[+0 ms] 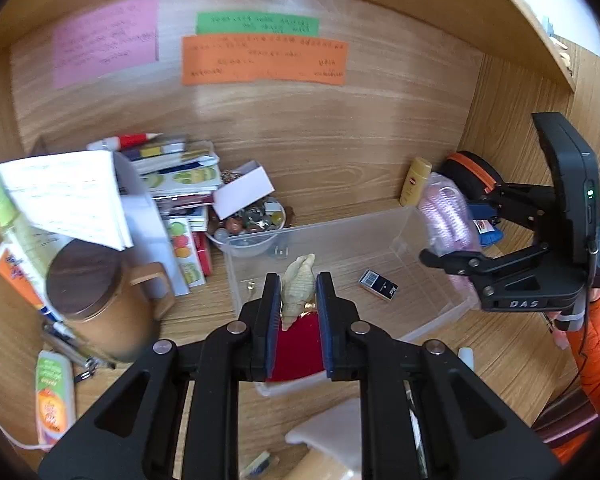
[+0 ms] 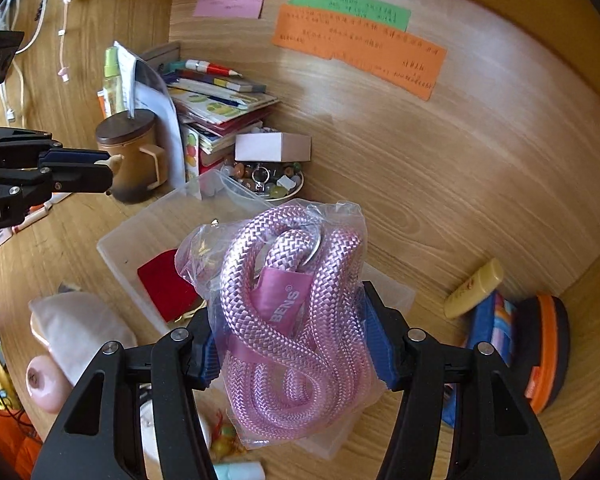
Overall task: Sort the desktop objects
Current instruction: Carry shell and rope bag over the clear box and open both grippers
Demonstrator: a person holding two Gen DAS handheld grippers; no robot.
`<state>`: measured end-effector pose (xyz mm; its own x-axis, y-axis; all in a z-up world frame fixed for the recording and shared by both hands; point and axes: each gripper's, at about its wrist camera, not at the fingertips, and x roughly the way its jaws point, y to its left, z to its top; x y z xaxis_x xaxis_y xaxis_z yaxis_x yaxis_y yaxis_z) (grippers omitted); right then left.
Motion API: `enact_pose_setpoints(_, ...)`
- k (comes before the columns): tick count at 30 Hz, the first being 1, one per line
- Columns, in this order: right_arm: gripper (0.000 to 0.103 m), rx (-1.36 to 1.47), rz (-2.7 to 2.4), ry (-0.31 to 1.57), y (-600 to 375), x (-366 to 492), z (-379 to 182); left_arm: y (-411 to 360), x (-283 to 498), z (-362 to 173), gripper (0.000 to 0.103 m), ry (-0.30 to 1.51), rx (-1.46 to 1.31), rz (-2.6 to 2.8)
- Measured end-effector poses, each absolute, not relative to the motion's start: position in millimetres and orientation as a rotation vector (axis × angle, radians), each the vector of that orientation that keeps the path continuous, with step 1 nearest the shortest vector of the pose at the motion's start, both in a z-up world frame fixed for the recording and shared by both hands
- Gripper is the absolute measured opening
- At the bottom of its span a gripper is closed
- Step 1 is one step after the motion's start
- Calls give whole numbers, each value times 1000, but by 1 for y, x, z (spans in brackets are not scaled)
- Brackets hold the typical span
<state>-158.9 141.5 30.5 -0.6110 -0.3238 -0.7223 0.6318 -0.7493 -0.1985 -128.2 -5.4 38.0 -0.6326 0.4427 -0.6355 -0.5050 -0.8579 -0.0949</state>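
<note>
Two tools loaded: left tool (image 1: 299, 294) clamps a cream ridged spiral seashell (image 1: 298, 280) at frame centre; right tool (image 2: 296, 344) grips a bagged pink braided rope coil (image 2: 292, 320) above the clear plastic bin (image 1: 340, 228).

Wood-grain desk (image 1: 380, 152) alcove, daylit

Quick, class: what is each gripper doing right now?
Left gripper: closed on the seashell.
Right gripper: closed on the bagged pink rope.
</note>
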Motion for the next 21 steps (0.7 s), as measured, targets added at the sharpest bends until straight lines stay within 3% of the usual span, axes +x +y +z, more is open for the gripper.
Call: enact_pose_setpoints(21, 55, 1091, -2189, 684, 112, -203, -19, 25, -192, -13, 17, 182, -1095, 2320)
